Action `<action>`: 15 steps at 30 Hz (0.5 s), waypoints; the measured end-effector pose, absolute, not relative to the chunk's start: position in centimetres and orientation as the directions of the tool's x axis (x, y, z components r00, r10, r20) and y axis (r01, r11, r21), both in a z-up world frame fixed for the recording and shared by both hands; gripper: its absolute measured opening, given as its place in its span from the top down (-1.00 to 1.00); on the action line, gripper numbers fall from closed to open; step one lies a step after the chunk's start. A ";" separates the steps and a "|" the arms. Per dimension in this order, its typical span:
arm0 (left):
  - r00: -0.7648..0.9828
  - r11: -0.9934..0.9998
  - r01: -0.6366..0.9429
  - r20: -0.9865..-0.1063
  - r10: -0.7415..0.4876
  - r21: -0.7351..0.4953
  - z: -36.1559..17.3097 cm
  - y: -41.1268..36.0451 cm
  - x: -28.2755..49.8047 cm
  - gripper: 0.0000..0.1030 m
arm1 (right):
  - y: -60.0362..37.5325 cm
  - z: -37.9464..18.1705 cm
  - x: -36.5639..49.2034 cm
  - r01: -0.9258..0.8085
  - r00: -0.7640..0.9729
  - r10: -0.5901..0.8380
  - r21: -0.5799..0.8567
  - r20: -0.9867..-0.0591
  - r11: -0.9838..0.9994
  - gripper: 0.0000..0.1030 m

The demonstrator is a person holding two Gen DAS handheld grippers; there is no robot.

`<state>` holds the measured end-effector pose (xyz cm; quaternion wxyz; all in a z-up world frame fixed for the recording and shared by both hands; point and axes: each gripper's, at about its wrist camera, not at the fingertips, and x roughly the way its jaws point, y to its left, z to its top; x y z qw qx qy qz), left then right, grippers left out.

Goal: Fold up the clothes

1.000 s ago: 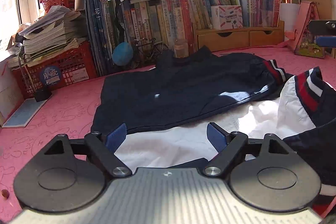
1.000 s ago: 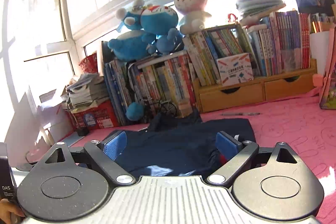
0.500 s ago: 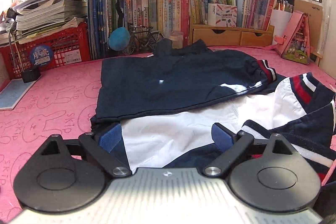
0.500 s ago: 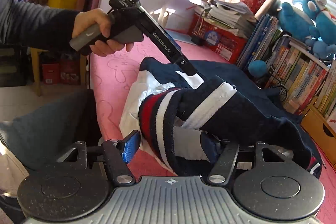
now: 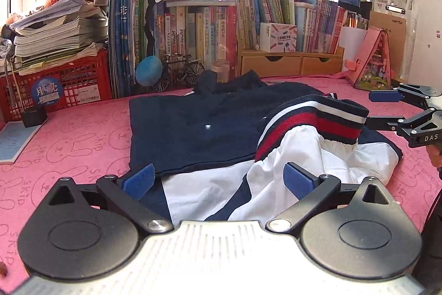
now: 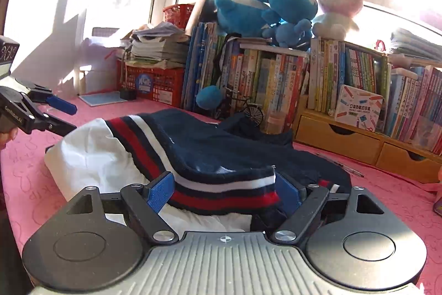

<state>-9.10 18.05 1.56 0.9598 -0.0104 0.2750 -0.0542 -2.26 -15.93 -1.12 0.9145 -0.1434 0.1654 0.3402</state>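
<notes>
One jacket [image 5: 193, 129], two tools [image 5: 218, 180], three plush toys [image 6: 265, 10]

A navy and white jacket [image 5: 193, 126] lies rumpled on the pink tabletop, its striped hem [image 6: 221, 190] seemingly lifted.

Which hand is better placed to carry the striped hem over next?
Right. The right tongs, opening now, straddle the striped hem; the left tongs, also opening, sit over white lining, away from it.

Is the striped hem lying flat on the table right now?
No, the striped hem is raised in an arch above the white lining, between the right gripper's fingers.
</notes>
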 end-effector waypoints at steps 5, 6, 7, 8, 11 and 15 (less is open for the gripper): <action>0.770 0.986 0.151 -0.617 -0.163 -0.072 -1.2 15.6 -7.1 -1.00 | -17.6 -3.6 -1.1 -0.607 0.739 0.455 -0.196 -0.496 0.770 -0.55; 0.764 0.986 0.155 -0.625 -0.161 -0.065 -1.6 15.2 -7.2 -1.00 | -17.5 -3.9 -0.8 -0.602 0.741 0.449 -0.196 -0.499 0.774 -0.55; 0.757 0.985 0.160 -0.633 -0.161 -0.059 -1.9 14.8 -7.3 -1.00 | -17.2 -4.3 -0.3 -0.606 0.735 0.453 -0.188 -0.505 0.773 -0.55; 0.750 0.985 0.164 -0.643 -0.155 -0.046 -2.1 14.5 -7.5 -1.00 | -16.8 -4.7 0.3 -0.610 0.728 0.457 -0.179 -0.510 0.772 -0.55; 0.740 0.984 0.179 -0.658 -0.139 -0.006 -2.5 13.9 -8.3 -1.00 | -15.8 -6.2 2.1 -0.642 0.669 0.474 -0.123 -0.573 0.757 -0.52; 0.767 0.984 0.179 -0.629 -0.125 0.023 -1.5 14.2 -9.4 -1.00 | -15.9 -6.0 1.2 -0.663 0.622 0.508 -0.054 -0.596 0.747 0.54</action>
